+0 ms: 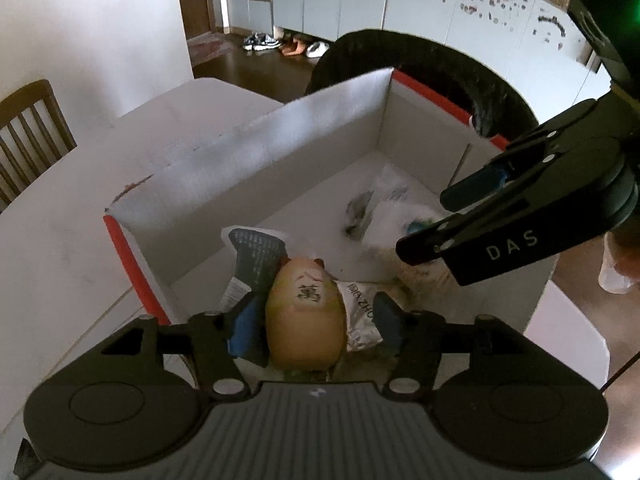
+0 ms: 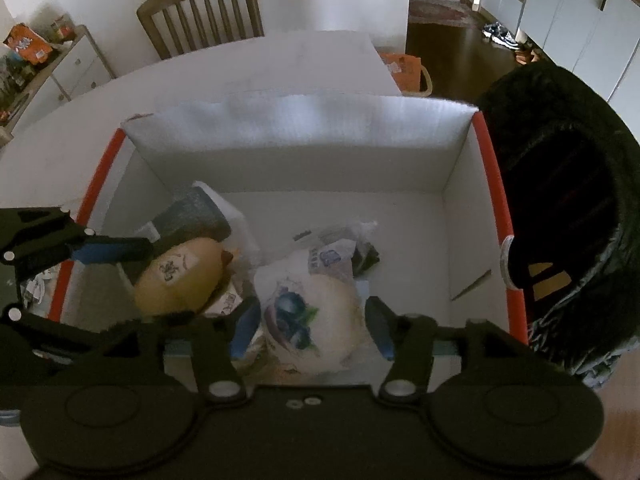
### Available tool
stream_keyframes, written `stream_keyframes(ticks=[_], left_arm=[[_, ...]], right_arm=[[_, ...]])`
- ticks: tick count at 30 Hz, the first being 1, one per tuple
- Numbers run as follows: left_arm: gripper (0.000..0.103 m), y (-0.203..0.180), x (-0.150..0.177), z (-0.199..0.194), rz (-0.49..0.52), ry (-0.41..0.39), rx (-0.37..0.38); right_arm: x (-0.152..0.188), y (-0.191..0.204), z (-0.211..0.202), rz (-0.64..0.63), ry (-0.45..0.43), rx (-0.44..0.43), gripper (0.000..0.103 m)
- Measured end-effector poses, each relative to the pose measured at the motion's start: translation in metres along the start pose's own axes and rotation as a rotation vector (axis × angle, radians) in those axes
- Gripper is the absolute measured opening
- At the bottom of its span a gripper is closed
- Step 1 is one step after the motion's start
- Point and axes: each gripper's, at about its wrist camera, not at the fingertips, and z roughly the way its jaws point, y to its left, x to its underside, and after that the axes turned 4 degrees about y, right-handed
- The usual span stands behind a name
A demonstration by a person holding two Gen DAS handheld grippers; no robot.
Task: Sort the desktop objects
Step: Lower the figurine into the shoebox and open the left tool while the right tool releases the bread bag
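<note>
Left gripper: jaws spread, pads clear of the yellow egg-shaped toy between them.
Right gripper: jaws apart around a white bag, not pressing.
Box: white, red-edged, on the table; toy and bag lie by its near wall.
Open room: far half of the box floor bare.
Edges: 1 black-draped chair touches the right wall.
</note>
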Motion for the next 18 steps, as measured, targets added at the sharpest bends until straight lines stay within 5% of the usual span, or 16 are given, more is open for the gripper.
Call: stream_keyframes(ticks=[18], left_arm=[[0.061,0.001,0.019,-0.053,-0.028,-0.068,0.054]], right_arm=[[0.01,0.011,-0.038,0.006,-0.047,-0.018,0.06]])
